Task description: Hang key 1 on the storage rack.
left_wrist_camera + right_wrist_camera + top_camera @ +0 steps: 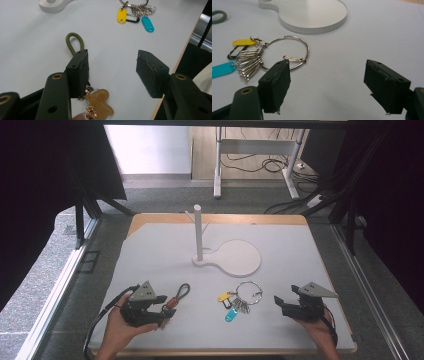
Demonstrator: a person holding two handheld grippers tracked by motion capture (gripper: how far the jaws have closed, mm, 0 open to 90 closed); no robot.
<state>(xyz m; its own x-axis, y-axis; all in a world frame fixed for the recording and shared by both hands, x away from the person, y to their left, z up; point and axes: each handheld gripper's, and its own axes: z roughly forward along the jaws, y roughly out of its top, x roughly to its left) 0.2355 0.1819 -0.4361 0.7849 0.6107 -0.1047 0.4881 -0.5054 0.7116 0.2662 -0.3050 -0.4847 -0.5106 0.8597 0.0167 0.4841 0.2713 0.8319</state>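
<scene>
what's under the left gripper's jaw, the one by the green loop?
The left gripper is open. The tan charm lies by that jaw, its green loop poking out beyond. The link joining them is covered.

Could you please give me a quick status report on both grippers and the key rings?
Left gripper and right gripper: jaws open, holding nothing. Brown leather charm on olive cord loop beside left jaw. Large silver key ring with coloured tags flat, untouched. Nothing in the way.

Two handheld grippers, matt black. Left gripper (161, 311): grey three-cornered plate on top, black cable trailing toward 7 o'clock. Right gripper (278, 302): matching grey plate, black cable at the wrist. Fingers (152, 72): blocky black pads with worn, frayed edges; brass-ringed screw holes on the arms.
</scene>
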